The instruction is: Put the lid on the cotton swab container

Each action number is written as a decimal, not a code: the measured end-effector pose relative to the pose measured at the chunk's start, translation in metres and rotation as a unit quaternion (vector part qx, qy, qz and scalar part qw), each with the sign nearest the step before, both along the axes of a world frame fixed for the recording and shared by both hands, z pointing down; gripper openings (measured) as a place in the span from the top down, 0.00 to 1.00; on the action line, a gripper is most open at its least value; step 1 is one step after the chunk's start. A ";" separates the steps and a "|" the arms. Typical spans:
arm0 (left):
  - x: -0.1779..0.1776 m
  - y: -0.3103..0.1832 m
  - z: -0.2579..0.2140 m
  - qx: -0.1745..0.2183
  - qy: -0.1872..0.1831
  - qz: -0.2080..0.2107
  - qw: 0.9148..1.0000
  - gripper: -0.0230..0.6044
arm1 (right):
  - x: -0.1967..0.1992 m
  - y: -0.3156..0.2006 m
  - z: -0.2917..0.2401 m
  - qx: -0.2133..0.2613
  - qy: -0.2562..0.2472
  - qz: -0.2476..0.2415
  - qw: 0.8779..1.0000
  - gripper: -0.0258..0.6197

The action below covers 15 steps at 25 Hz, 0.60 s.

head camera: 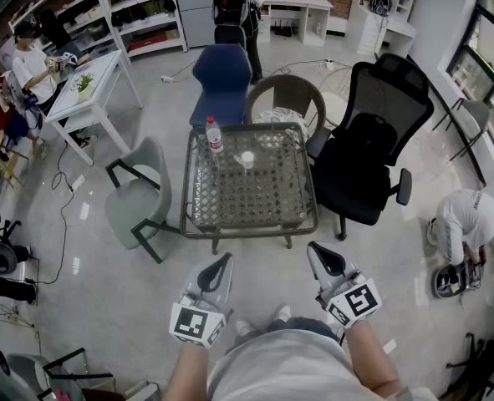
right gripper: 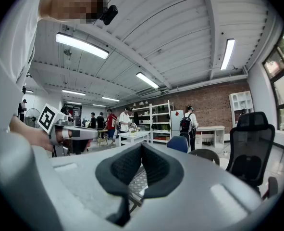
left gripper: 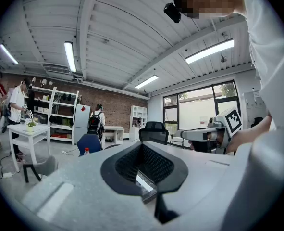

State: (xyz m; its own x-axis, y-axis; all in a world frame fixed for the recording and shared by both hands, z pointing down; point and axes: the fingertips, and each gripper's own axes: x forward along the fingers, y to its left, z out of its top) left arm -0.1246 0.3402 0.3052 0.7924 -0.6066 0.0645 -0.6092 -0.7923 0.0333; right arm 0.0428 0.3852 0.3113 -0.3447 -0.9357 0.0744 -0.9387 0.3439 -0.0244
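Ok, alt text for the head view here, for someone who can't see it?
Seen from above, a person holds the left gripper and right gripper level, both shut and empty, short of a square table. On it stand a red-capped bottle and a small white container; chairs stand around it.

A glass-topped bench (head camera: pixel 259 197) stands on grey floor (head camera: pixel 121 299) beside a black office chair (head camera: pixel 372 153). Strip lights (right gripper: pixel 81 45) cross the ceiling (right gripper: pixel 180 28).

One table (head camera: pixel 255 197), four chairs (head camera: pixel 222 82) (head camera: pixel 285 98) (head camera: pixel 372 144) (head camera: pixel 136 200) beside it, one bottle (head camera: pixel 215 136), one container (head camera: pixel 247 159)
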 end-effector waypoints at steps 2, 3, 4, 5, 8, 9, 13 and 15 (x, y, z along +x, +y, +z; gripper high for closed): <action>0.010 0.000 -0.002 0.000 0.005 -0.004 1.000 0.95 | 0.010 0.000 0.000 0.002 0.000 -0.001 1.000 0.95; 0.014 0.001 -0.003 0.000 0.007 -0.006 1.000 0.95 | 0.015 0.001 0.000 0.002 0.000 -0.002 1.000 0.95; 0.019 0.002 -0.003 -0.001 0.009 -0.006 1.000 0.95 | 0.020 0.001 0.000 0.003 0.000 -0.002 1.000 0.95; 0.023 0.002 -0.003 -0.002 0.008 -0.007 1.000 0.95 | 0.024 0.002 0.000 0.004 0.000 -0.003 1.000 0.95; 0.036 0.001 -0.005 -0.008 0.005 -0.007 1.000 0.95 | 0.036 0.000 0.000 0.006 0.000 -0.006 1.000 0.95; 0.040 0.000 -0.005 -0.008 0.005 -0.008 1.000 0.95 | 0.041 0.000 0.001 0.006 -0.001 -0.007 1.000 0.95; 0.057 -0.003 -0.005 -0.003 0.006 -0.017 1.000 0.95 | 0.055 0.001 0.001 0.016 -0.011 -0.020 1.000 0.95; 0.067 -0.004 -0.004 0.000 0.000 -0.023 1.000 0.95 | 0.065 0.001 0.002 0.020 -0.013 -0.021 1.000 0.96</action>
State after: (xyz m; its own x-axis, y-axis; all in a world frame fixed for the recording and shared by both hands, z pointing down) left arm -0.0578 0.3358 0.3015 0.7636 -0.6424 0.0645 -0.6450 -0.7635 0.0328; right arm 0.1080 0.3865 0.3131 -0.3842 -0.9228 0.0280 -0.9230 0.3833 -0.0346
